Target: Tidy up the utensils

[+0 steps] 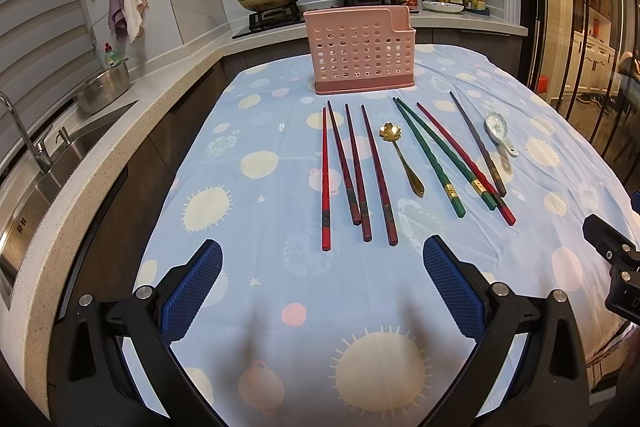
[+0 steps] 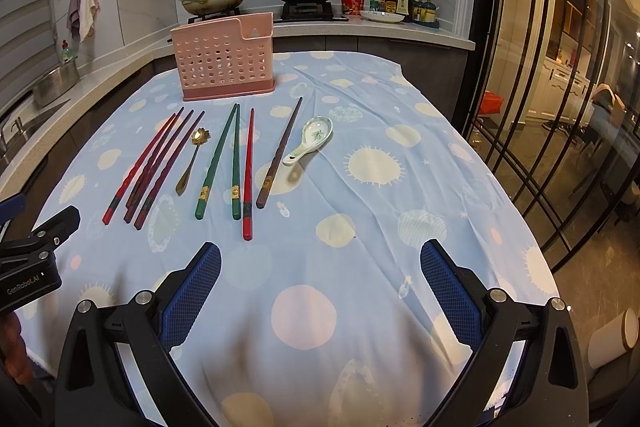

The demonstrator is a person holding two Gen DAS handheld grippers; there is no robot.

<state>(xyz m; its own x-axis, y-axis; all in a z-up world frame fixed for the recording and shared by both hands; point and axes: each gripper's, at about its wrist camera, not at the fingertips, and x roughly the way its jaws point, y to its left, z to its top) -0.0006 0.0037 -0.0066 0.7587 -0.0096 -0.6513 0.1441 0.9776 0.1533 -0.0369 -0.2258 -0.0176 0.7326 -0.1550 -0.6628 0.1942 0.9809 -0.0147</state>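
So nothing had been picked up at this point: the left gripper (image 1: 322, 291) was spread wide and empty, and the right gripper (image 2: 320, 291) was the same, both hanging over the near part of the bench (image 1: 280, 307) with its blue dotted cloth. My read is the step in hand was just the first pick, and the way to do it well was probably to take one chopstick at a time by its thick end, since those ends pointed back toward the grippers and the thin tips pointed at the pink holder (image 1: 362, 51). The four dark red chopsticks (image 1: 356, 175) lay almost straight ahead of the left gripper, close together, two of them nearly touching, so I'd have come down square on an outer one to avoid nudging its neighbours. The gold spoon (image 1: 402, 157) sat between that group and the green pair (image 1: 430, 159), with a red chopstick (image 1: 466, 163) and a brown one (image 1: 478, 143) farther right, then the ceramic spoon (image 1: 498, 131) last. From the right wrist view the red chopstick's end was nearest that gripper, ahead and a bit left. The holder stood upright at the far end of the cloth, well beyond all the utensils, so every piece needed a lift, a tilt to vertical, and a drop in from above.
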